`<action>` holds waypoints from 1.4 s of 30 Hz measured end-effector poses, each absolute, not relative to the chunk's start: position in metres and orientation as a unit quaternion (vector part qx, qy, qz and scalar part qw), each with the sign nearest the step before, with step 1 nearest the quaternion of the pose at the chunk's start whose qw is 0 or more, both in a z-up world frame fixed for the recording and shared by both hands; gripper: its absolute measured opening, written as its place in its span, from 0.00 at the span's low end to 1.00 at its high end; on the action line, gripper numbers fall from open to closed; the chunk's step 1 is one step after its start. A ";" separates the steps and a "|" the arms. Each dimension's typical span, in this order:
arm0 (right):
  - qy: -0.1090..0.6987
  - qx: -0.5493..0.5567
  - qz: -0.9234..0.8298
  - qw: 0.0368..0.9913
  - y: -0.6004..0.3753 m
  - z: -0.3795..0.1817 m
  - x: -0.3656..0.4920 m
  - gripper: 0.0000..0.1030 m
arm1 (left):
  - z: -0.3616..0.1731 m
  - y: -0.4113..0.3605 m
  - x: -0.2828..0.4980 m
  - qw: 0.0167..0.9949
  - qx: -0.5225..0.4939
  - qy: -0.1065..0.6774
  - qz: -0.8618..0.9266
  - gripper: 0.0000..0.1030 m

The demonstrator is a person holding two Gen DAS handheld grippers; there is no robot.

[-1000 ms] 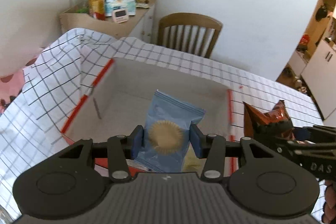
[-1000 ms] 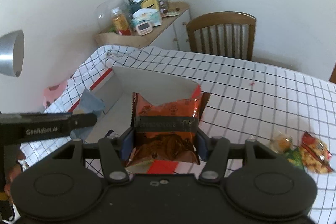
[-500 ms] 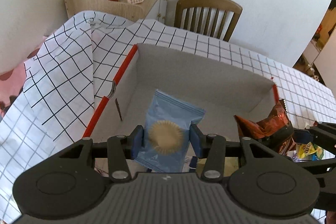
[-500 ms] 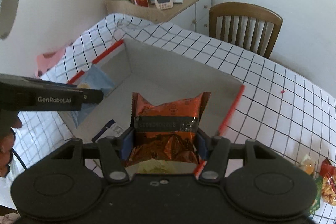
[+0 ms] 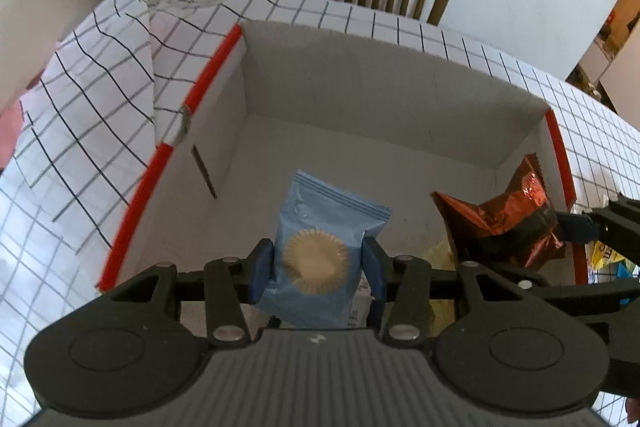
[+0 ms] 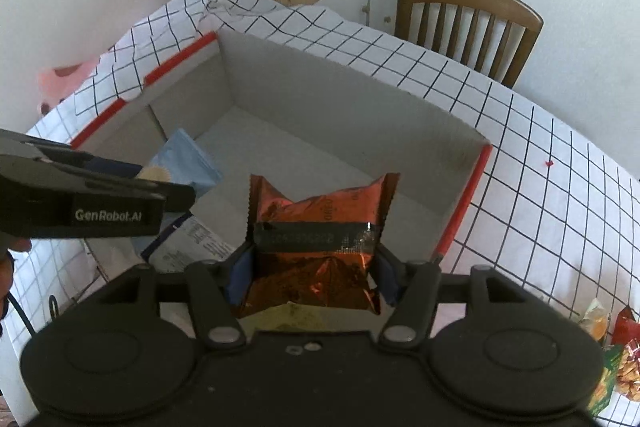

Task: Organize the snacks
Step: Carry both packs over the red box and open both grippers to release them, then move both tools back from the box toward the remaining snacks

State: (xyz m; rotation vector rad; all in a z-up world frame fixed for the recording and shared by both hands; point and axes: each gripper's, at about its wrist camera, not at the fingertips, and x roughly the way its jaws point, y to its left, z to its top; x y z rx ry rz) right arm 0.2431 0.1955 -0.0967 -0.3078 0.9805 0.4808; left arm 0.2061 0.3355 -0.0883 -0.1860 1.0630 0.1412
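Jaws of the left gripper (image 5: 318,269) stand part-way apart and clamp a blue packet (image 5: 320,259) between their blue pads, one pad pressed on each side edge. That packet is a flat, glossy pouch with a crimped, saw-toothed top seam and a round, fluted tan biscuit printed on its face. It hangs upright over the inside of the cardboard box (image 5: 384,99), toward the box's left half.

Jaws of the right gripper (image 6: 312,277) are opening, a little wider than the left pair, with an orange foil packet (image 6: 320,239) between them. The left pad sits against the packet's edge; on the right side a narrow gap seems to show, so I cannot tell for sure that the grip still presses. This packet is crinkled, shiny metallic foil, puffed and creased, with a dark band across its middle and serrated seams at the upper corners. It sits upright above the box's right half, close to the right wall.

Inside, the box is plain matte grey-white board, rectangular and deep, with red strips along its side rims. A flat white-and-blue printed wrapper (image 6: 188,247) and a yellowish packet (image 5: 440,255) lie on its floor. Under the box spreads a white tablecloth (image 6: 520,155) with a thin black grid, wrinkled at the far corner. More small snack bags (image 6: 616,355) lie on the cloth to the right.
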 end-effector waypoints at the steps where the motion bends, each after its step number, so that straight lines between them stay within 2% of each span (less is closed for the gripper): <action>1: 0.466 -0.148 0.227 0.843 0.196 -0.098 0.243 0.61 | -0.090 0.335 0.206 0.855 -0.087 0.507 0.067 0.46; 4: 0.464 -0.156 0.224 0.843 0.197 -0.100 0.242 0.61 | -0.095 0.332 0.206 0.852 -0.083 0.512 0.065 0.46; 7: 0.462 -0.155 0.222 0.844 0.197 -0.098 0.240 0.65 | -0.096 0.331 0.205 0.852 -0.081 0.513 0.066 0.47; 9: 0.460 -0.152 0.227 0.845 0.196 -0.096 0.238 0.69 | -0.094 0.330 0.204 0.853 -0.080 0.512 0.067 0.51; 11: 0.453 -0.157 0.226 0.848 0.195 -0.094 0.236 0.72 | -0.091 0.329 0.201 0.855 -0.079 0.508 0.071 0.63; 27: 0.411 -0.118 0.261 0.866 0.160 -0.052 0.208 0.83 | -0.048 0.304 0.168 0.885 -0.073 0.453 0.074 0.66; 42: 0.377 -0.068 0.278 0.881 0.089 -0.013 0.172 0.88 | -0.005 0.232 0.127 0.912 -0.066 0.401 0.052 0.66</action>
